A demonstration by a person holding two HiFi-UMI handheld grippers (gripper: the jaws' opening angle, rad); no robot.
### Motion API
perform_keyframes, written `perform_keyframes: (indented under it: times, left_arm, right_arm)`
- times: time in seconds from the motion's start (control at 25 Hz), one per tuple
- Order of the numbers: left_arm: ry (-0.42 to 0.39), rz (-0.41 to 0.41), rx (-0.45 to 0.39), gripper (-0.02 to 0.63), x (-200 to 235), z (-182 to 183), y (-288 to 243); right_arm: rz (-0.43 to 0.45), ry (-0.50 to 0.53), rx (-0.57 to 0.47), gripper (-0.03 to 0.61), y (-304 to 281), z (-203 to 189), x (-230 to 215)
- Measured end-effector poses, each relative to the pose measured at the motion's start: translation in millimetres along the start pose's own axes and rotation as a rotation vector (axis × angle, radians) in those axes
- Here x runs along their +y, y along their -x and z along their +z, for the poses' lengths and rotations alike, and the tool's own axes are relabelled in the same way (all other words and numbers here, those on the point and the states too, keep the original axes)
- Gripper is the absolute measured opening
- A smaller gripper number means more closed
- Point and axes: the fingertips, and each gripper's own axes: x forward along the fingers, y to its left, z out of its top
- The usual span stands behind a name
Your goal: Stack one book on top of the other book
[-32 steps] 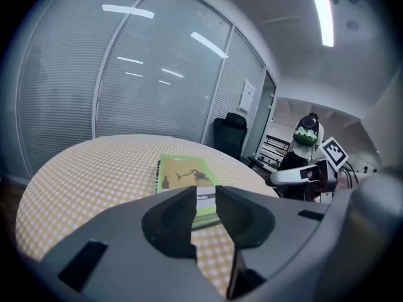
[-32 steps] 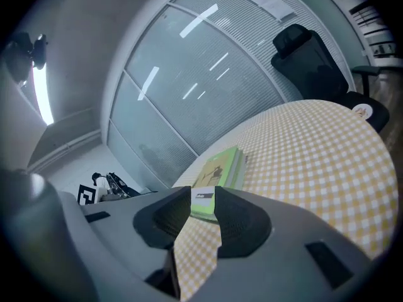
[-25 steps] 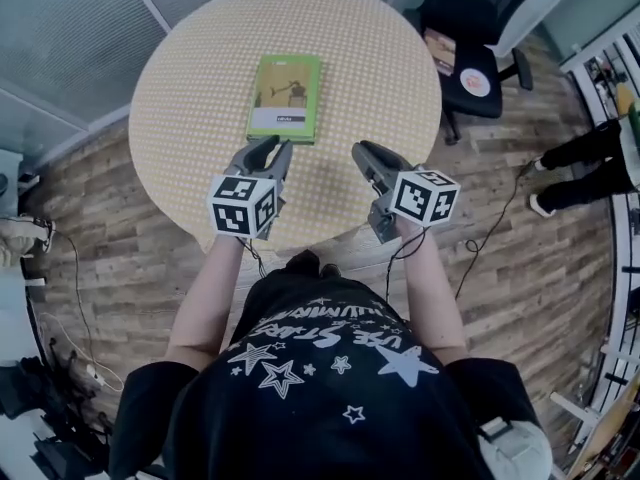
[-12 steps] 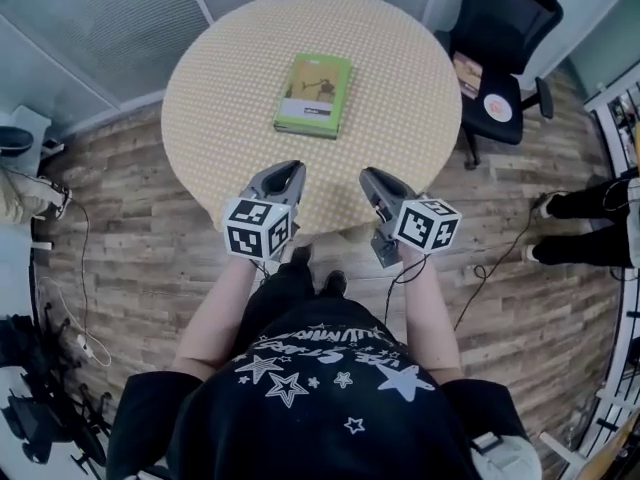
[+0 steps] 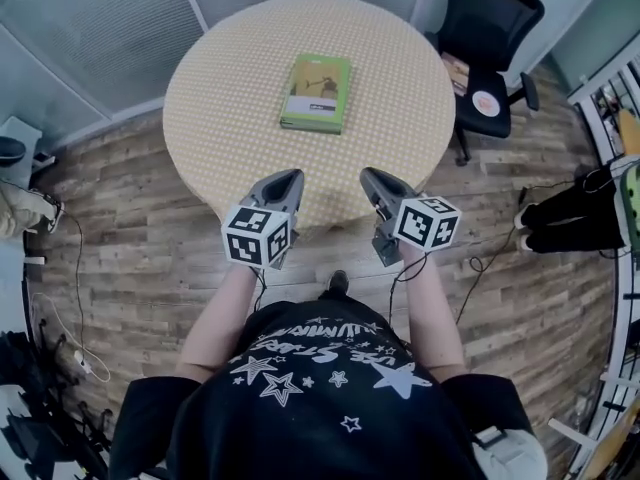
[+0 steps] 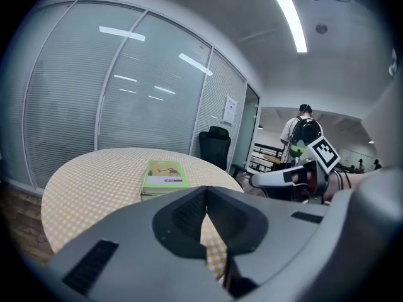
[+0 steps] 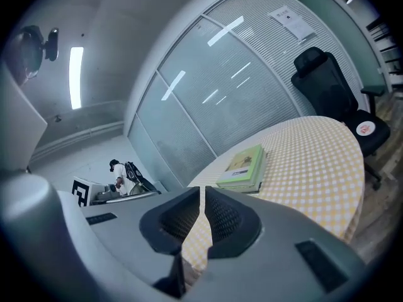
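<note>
Two books (image 5: 317,92) lie stacked on the round checked table (image 5: 230,78), a green-covered one on top; they also show in the left gripper view (image 6: 164,176) and the right gripper view (image 7: 243,167). Both grippers hover over the table's near edge, well short of the stack. My left gripper (image 5: 285,180) is shut and empty, its tips meeting (image 6: 206,190) after the jaws have just been closing. On my right gripper (image 5: 372,178), the jaws have also just been closing; a thin slit remains between its tips (image 7: 202,190), with nothing in it.
A black office chair (image 5: 490,28) stands at the table's far right. Someone's legs (image 5: 560,218) show on the wooden floor at the right, and cables trail on the floor at the left. Glass walls with blinds stand behind the table. A person (image 6: 302,131) stands in the background.
Both grippers have drawn back from beside the book stack to the table's near edge. Their jaws have narrowed. The books have stayed in place.
</note>
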Motion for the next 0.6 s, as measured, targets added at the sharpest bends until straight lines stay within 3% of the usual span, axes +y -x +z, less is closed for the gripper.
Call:
perform_keyframes:
  times: [0.24,0.6]
  left_arm:
    - [0.040,-0.012,-0.004,0.008,28.1,-12.4,57.2]
    - [0.015,-0.077,-0.012,0.008,31.9,-37.2,136.2]
  right_arm:
    - [-0.012,0.168,0.020,0.035,-25.5,-24.0,71.6]
    - [-0.109,0.157,-0.020,0.029,-2.4,-72.2,133.6]
